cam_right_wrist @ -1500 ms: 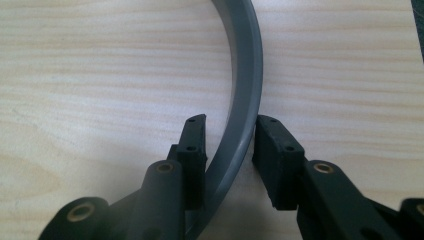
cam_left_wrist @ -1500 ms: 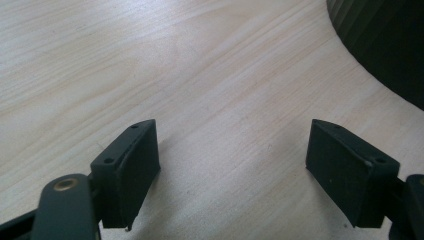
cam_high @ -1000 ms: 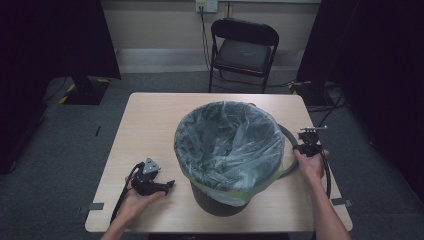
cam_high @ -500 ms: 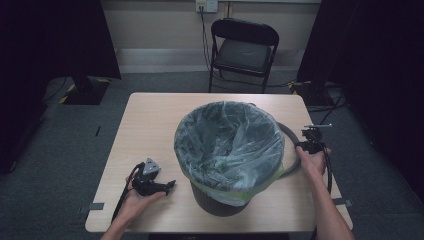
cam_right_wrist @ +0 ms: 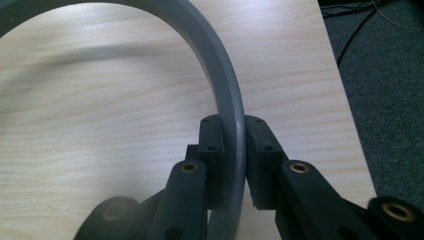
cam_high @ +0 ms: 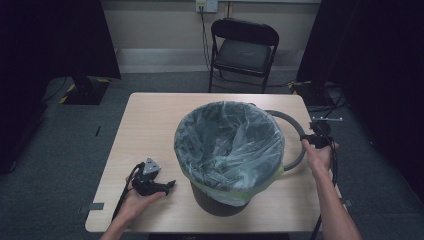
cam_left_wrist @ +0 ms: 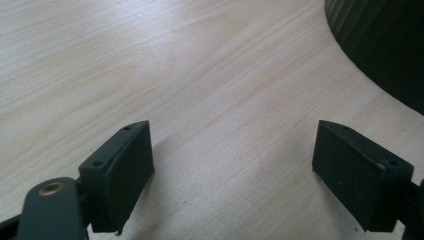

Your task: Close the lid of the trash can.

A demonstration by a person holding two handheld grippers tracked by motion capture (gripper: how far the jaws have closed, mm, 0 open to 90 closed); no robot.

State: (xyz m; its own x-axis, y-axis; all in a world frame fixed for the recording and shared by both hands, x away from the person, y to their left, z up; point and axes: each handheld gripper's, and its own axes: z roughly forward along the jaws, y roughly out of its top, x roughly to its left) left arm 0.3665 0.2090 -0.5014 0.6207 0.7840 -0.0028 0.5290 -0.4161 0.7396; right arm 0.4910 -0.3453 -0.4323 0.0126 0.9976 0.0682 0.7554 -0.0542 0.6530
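The right claw (cam_right_wrist: 232, 165) is clenched on the grey ring (cam_right_wrist: 220, 75) right of the bin (cam_high: 227, 150); the left claw (cam_left_wrist: 235, 180) rests released on the desk (cam_high: 150, 120). Next, probably lift the ring over the bin's rim.

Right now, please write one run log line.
right claw: shut on grey ring | left claw: open, on table | bin: lined

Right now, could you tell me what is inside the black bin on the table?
A clear plastic liner lines the bin, folded over its rim. Nothing else shows through it, though wrinkles and glare hide the very bottom.
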